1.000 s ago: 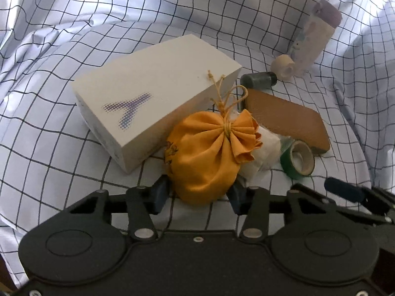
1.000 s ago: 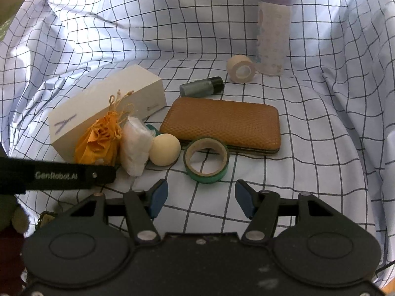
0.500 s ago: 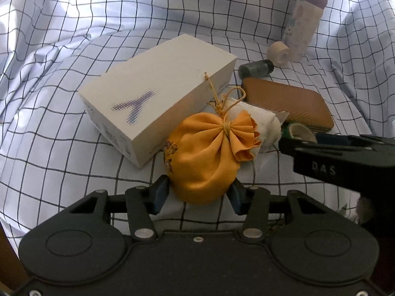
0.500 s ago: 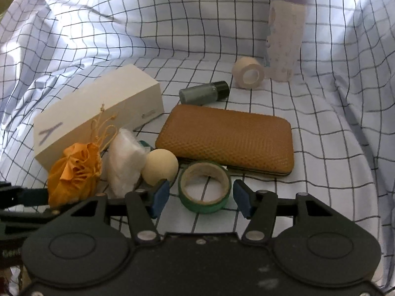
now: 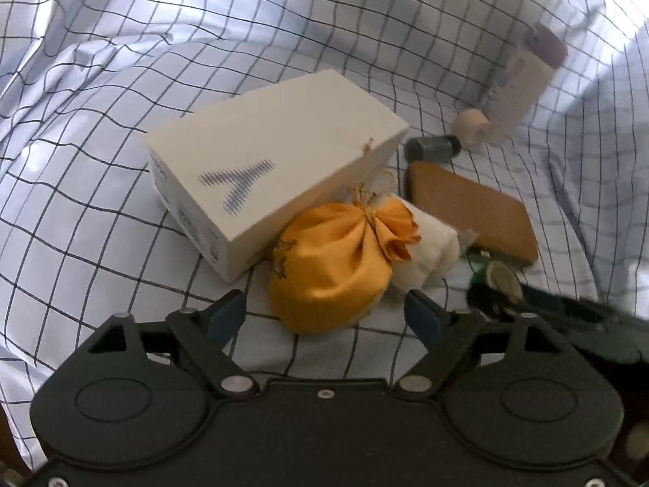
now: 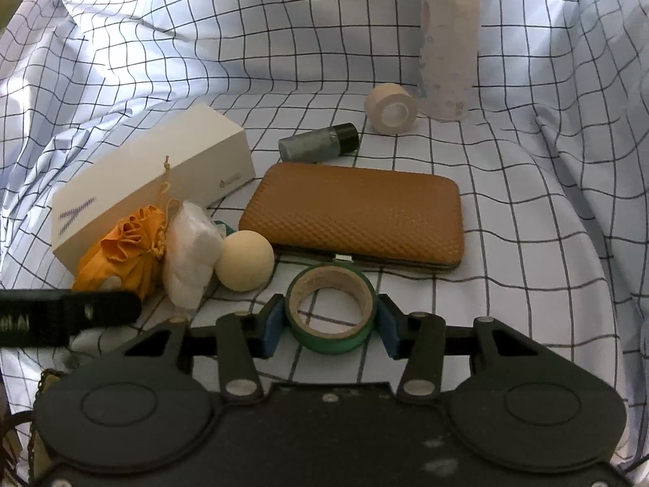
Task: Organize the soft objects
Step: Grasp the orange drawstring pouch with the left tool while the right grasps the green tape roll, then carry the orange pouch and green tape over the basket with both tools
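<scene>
An orange drawstring pouch lies against a white box on the checked cloth. My left gripper is open, its pads apart on either side of the pouch's near end without pressing it. A white soft wad lies right of the pouch. In the right wrist view the pouch, the wad and a cream ball lie in a row. My right gripper is shut on a green tape roll, both pads touching its sides.
A brown textured case, a small grey bottle, a beige tape roll and a tall pale bottle with a purple cap stand behind. The checked cloth rises in folds all around. The left gripper's finger crosses the right view's left edge.
My left gripper has opened and let go of the orange pouch, which now rests on the cloth. My right gripper has moved forward and closed on the green tape roll.
</scene>
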Demonstrator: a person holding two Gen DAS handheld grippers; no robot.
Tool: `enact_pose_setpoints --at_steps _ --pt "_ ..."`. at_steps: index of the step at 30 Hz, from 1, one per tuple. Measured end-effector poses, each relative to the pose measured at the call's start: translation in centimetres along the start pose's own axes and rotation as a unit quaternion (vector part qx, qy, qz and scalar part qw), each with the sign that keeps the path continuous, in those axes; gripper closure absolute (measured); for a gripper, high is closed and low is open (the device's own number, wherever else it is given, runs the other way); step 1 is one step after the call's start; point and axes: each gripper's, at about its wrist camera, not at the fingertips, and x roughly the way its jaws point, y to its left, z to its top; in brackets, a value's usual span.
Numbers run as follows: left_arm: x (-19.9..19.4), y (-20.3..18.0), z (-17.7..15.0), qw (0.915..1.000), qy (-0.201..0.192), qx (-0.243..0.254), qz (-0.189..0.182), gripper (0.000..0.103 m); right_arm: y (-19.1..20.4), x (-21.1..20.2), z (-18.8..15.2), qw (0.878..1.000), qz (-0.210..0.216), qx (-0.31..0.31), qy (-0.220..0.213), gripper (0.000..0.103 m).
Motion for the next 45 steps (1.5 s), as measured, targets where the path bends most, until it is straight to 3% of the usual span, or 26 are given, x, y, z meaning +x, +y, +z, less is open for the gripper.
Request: enact_pose_setpoints --at_steps 10,17,24,25,27,28,36,39,45 --pt "-0.5 1.6 1.0 0.9932 -0.014 -0.109 -0.039 0.015 -0.3 -0.6 -0.5 1.000 0.008 0.001 -0.005 0.056" --pt "1.8 1.8 1.5 0.9879 0.020 -0.145 -0.050 0.014 -0.4 -0.9 -0.6 1.000 0.012 0.001 -0.008 0.056" --pt "3.1 3.0 1.2 0.9762 0.038 -0.195 -0.086 0.013 -0.6 -1.2 -0.8 1.000 0.020 0.003 -0.011 0.056" --pt "3.1 3.0 1.3 0.9762 0.035 -0.194 -0.090 0.014 -0.6 -1.2 -0.9 1.000 0.021 0.004 -0.011 0.056" --pt "3.0 3.0 1.4 0.9779 0.035 -0.182 -0.097 0.036 -0.7 -1.2 -0.9 1.000 0.022 0.003 -0.011 0.056" --pt "3.1 2.9 1.4 0.9786 0.038 -0.175 -0.101 0.040 -0.7 -1.3 -1.0 1.000 0.021 0.003 -0.011 0.056" --pt "1.2 1.5 0.5 0.9923 0.022 -0.099 -0.071 0.042 -0.7 -2.6 -1.4 1.000 0.017 0.008 -0.024 0.056" --pt "-0.2 0.5 0.0 0.9972 0.006 -0.060 -0.044 0.042 -0.6 -3.7 -1.5 0.999 0.017 0.007 -0.034 0.056" --pt "-3.7 -1.3 -2.0 0.9992 -0.033 0.022 0.006 0.042 -0.2 -6.6 -2.5 0.998 0.017 0.016 -0.052 0.056"
